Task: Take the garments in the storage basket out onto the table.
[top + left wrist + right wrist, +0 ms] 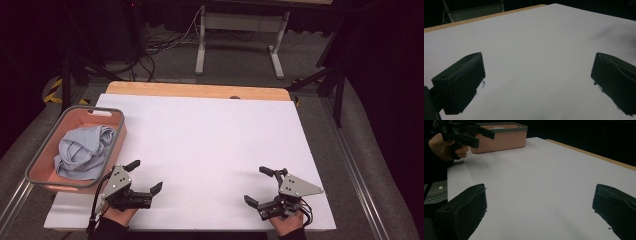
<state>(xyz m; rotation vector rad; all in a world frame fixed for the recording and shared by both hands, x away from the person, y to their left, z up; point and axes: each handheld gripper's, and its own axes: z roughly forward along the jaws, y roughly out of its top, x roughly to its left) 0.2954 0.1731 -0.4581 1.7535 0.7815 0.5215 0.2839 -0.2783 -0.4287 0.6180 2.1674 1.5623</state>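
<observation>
Two grippers sat low at the near edge of the table, which was covered by a big white sheet, with the wooden edge showing at the far side. The left gripper was near the front-left corner, jaws spread wide with nothing between them, just bare white sheet in the left gripper view. The right gripper was over at the front-right, also gaping open and holding nothing, and it pointed inward across the sheet toward the other one. The two were well apart.

Off to the left, a pink bin with a grey rim sat on the left edge of the sheet, just beside the left gripper. A crumpled light blue cloth was bunched up inside it. In the right gripper view the bin showed up behind the person's left hand, which was wrapped around the left gripper's handle. The middle of the sheet was plain white.
</observation>
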